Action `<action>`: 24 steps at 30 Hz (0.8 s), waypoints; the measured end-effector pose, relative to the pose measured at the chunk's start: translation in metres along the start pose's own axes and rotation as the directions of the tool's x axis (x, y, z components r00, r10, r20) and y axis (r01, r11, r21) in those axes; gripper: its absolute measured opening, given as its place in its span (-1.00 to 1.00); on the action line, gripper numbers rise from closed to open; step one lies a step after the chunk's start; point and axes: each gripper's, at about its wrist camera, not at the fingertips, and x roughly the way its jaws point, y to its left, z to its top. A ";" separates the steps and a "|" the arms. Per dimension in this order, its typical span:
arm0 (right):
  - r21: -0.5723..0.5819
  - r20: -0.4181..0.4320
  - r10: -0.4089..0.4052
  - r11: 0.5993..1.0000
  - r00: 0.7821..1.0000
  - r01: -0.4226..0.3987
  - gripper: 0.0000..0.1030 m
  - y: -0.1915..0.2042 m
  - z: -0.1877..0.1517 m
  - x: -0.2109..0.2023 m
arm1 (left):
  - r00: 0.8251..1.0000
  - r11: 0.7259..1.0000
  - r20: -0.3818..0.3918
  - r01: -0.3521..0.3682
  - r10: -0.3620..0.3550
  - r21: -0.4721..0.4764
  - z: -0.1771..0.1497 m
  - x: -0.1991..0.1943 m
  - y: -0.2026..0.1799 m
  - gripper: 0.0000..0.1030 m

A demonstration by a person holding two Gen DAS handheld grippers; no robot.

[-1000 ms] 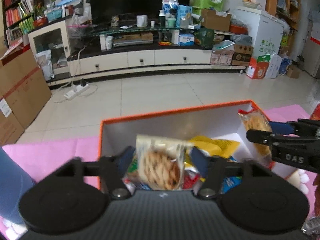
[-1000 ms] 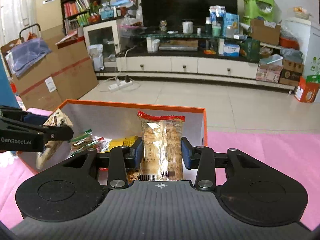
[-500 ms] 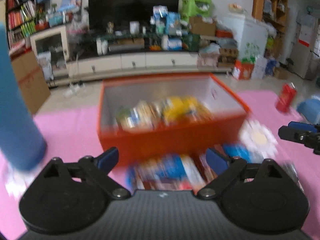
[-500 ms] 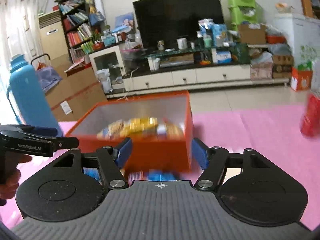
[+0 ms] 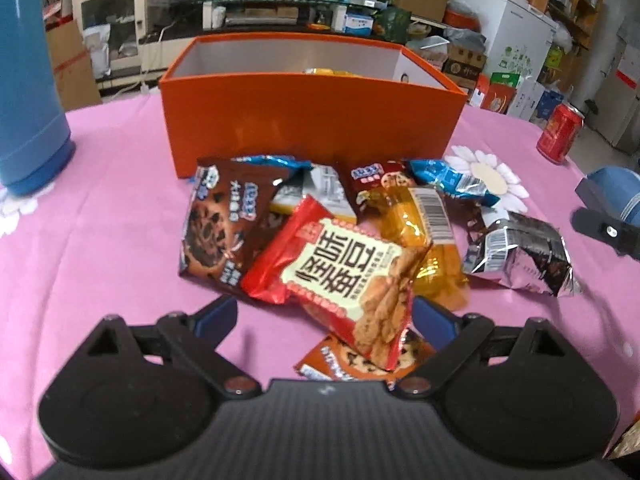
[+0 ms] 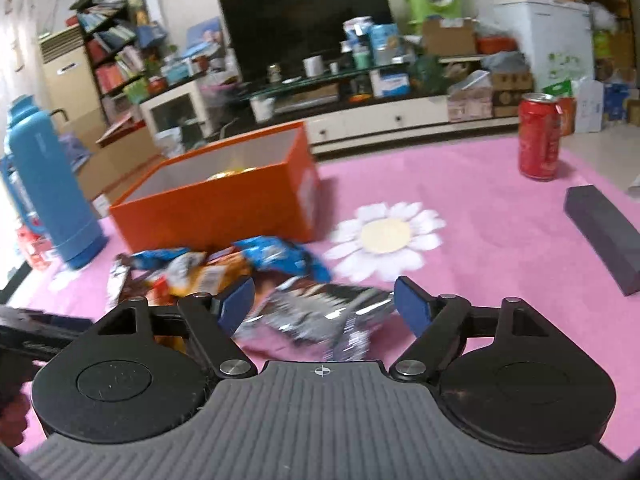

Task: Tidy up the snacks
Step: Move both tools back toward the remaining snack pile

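Observation:
An orange box [image 5: 312, 120] stands on the pink cloth with snacks inside; it also shows in the right wrist view [image 6: 224, 204]. Several snack packets lie in a pile in front of it. My left gripper [image 5: 324, 316] is open, its jaws on either side of a red packet [image 5: 340, 276] at the near edge of the pile. My right gripper [image 6: 325, 304] is open, low over a silver packet [image 6: 320, 316], which also shows in the left wrist view [image 5: 520, 256]. Neither gripper holds anything.
A blue thermos [image 5: 28, 80] stands left of the box. A red can [image 6: 539, 136] stands at the far right. A dark flat block [image 6: 604, 236] lies at the right. A daisy-shaped mat [image 6: 384, 236] lies beside the box.
Both grippers let go of their packets over the box, opened, and pulled back and down to the pile in front of it.

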 end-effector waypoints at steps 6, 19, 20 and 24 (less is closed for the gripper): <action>0.061 -0.046 0.041 0.997 0.998 -0.038 0.27 -0.013 0.028 0.061 | 1.000 0.999 -0.021 0.003 -0.004 -0.034 -0.015 -0.004 0.004 0.81; -0.018 -0.152 0.042 0.999 0.988 -0.045 0.28 0.024 -0.002 0.047 | 0.997 0.993 -0.074 0.022 -0.031 -0.116 -0.018 0.001 -0.008 0.81; -0.019 -0.126 0.039 0.999 0.991 -0.042 0.34 0.024 0.001 0.041 | 0.996 0.990 -0.080 0.017 -0.029 -0.141 -0.015 0.005 -0.012 0.81; 0.018 -0.074 0.050 0.999 0.996 -0.049 0.45 0.014 0.011 0.028 | 0.989 0.985 -0.111 -0.113 0.099 -0.129 -0.009 0.026 -0.034 0.81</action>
